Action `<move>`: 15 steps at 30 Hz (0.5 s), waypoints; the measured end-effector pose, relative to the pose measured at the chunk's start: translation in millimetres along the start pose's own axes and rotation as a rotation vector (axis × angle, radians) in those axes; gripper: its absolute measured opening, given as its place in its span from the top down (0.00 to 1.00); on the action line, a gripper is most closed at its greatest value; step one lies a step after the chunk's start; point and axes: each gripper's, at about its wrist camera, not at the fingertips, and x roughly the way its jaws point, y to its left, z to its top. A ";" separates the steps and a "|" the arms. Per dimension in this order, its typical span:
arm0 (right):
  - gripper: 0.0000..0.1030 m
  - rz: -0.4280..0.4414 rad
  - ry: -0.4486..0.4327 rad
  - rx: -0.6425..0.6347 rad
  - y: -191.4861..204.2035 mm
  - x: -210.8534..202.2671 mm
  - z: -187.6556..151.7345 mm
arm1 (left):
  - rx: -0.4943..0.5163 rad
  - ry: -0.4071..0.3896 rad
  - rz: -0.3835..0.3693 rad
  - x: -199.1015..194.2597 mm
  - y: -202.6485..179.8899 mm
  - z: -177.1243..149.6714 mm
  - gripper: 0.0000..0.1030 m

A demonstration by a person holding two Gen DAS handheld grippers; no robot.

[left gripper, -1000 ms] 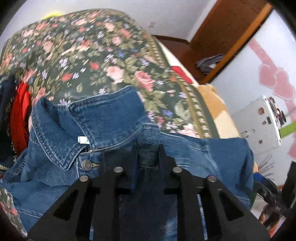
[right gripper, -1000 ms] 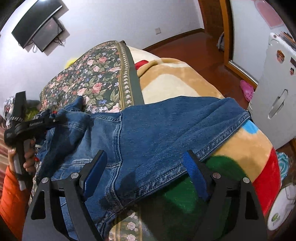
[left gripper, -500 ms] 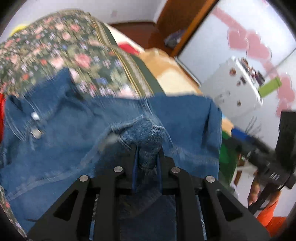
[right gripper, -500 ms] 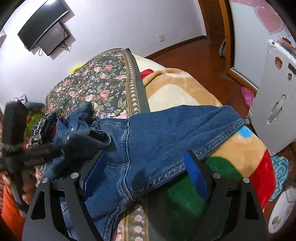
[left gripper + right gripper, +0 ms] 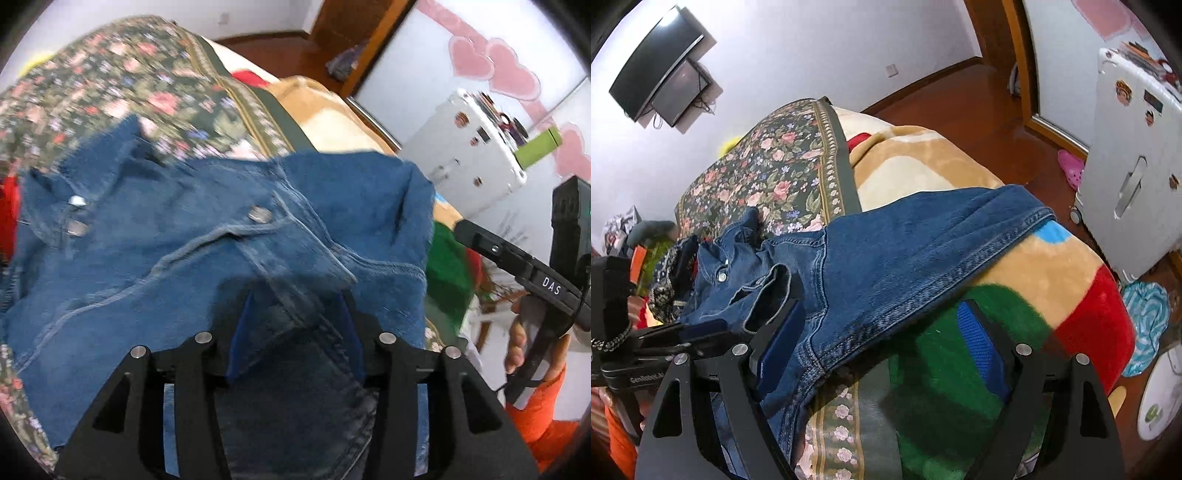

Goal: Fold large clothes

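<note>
The left gripper (image 5: 295, 325), fingers part-open, loosely held a sleeve of the blue denim jacket (image 5: 905, 251) spread on the floral-covered bed (image 5: 768, 177); the right gripper (image 5: 882, 350) gaped empty. The sleeve could slip free.

Home bedroom. Bed (image 5: 1015, 280) with floral cover (image 5: 768, 184) and plush blanket (image 5: 916, 155); wall-mounted TV (image 5: 653, 62). Wooden floor (image 5: 960, 107), pink slipper (image 5: 1071, 168), heart decals (image 5: 495, 68).
</note>
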 end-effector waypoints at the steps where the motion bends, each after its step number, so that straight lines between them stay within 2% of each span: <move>1: 0.20 0.001 -0.002 0.009 -1.3 -1.4 1.0 | -0.001 -0.019 0.025 -4.8 3.0 1.2 0.56; 5: 0.20 0.004 -0.021 0.047 -13.8 -9.2 9.2 | -0.034 -0.108 0.110 -29.8 23.1 2.4 0.51; 10: 0.20 -0.007 -0.026 0.119 -40.6 -7.4 21.8 | -0.123 -0.221 0.238 -59.6 63.2 -4.6 0.38; 15: 0.20 -0.034 0.013 0.212 -74.7 13.0 30.1 | -0.241 -0.237 0.289 -67.4 106.3 -21.9 0.35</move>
